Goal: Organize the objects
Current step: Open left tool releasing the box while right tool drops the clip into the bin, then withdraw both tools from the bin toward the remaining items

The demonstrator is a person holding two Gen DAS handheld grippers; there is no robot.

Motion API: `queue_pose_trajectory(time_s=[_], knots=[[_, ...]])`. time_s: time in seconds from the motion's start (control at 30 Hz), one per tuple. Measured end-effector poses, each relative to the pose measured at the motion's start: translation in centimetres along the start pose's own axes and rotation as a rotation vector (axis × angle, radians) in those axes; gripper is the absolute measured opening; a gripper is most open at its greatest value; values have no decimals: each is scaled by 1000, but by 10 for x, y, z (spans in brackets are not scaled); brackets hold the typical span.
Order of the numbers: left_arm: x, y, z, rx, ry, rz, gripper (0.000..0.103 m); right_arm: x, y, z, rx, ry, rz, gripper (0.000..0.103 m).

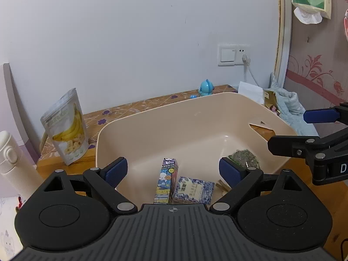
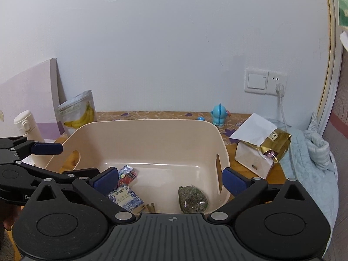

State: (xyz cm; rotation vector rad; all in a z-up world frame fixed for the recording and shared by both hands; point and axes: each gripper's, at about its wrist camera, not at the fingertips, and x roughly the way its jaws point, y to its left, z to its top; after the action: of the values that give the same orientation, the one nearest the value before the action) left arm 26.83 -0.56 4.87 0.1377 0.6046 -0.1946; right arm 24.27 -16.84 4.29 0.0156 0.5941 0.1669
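Nearest to both cameras are the two grippers, and both have their jaws spread wide with nothing between the blue pads. The left gripper (image 1: pixel 173 170) hangs over the near edge of the beige plastic basket (image 1: pixel 152 117), and the right gripper (image 2: pixel 170 179) hangs over the same basket from its other side. Each gripper also shows at the border of the other view, but only in part. Inside the basket, on its floor, lies a narrow carton (image 1: pixel 166 179) with a cartoon dog and the letters "ANRIO CH" readable, the first letter being cut off. Touching it lies a flat blue-and-white packet (image 1: pixel 193 190) with printed characters too small to read. Just beside the packet lie some wooden clothespins (image 1: pixel 223 186), half hidden behind the left gripper's finger. A clear bag of dark green dried leaves (image 2: pixel 192 199) lies near the right wall of the basket. The basket has an oval handle hole in each side wall and stands on a wooden table (image 1: pixel 134 106) with a floral pattern. Behind the basket on the left stands a pouch of banana chips (image 1: pixel 66 128), its small text blurred. A cream flask (image 2: pixel 27 128) is near it. Farther back a small blue figure (image 2: pixel 219 115) stands near the wall. On the right lies a gold and white packet (image 2: pixel 263 150), partly covered by white paper.
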Motion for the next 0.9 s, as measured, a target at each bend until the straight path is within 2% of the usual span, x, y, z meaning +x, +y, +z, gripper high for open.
queue_pose_trajectory(time_s=[0.3,0.6,0.9], knots=[[-34,1,-9,0,-30,-3,94,-34,10,-11,-14,-36,-4,103],[-60,4,-31,13,-45,8,94,-50,18,-32,-43,-15,-6,103],[-63,9,-60,7,2,0,94,-50,21,-59,-26,36,0,103]])
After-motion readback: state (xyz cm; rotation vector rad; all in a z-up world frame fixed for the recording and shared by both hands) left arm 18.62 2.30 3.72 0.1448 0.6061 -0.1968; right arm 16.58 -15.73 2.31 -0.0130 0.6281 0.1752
